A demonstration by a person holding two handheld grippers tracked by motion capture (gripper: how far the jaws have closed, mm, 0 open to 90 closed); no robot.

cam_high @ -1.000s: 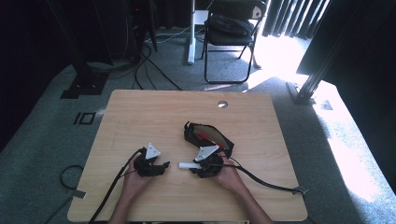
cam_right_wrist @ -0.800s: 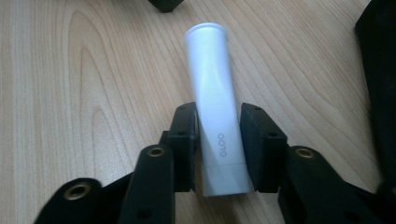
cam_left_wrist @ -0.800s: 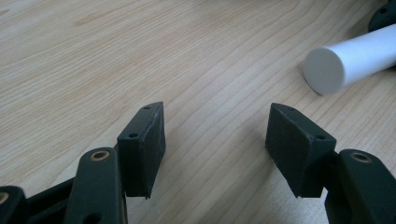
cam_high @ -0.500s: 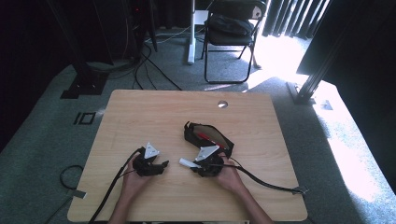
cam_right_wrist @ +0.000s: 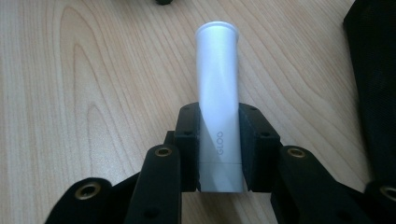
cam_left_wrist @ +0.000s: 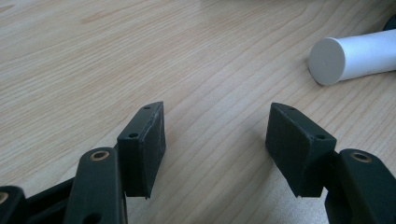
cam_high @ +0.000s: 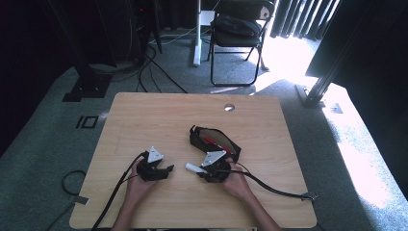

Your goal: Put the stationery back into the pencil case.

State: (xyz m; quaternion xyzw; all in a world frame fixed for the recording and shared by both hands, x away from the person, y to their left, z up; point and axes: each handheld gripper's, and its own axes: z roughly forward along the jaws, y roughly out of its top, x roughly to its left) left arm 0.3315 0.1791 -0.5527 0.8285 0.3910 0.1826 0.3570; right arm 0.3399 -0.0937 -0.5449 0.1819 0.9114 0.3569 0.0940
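Right now your right gripper has its two black pads pinching a white glue stick near its back end, the jaws having just been closing onto it; the printed lettering on the tube sits between the pads and the rest of the stick juts out ahead of them. From above, that right gripper lies low over the wooden table toward its near edge, with the glue stick pointing left toward your other hand. Your left gripper rests just to the left of it, apart from the stick; its jaws stand spread with bare table between the pads, and the flat round end of the glue stick shows off to their far right. Just beyond your right hand an open black pencil case lies on the table, something red showing inside it. A cable trails from the right gripper across the table to the right.
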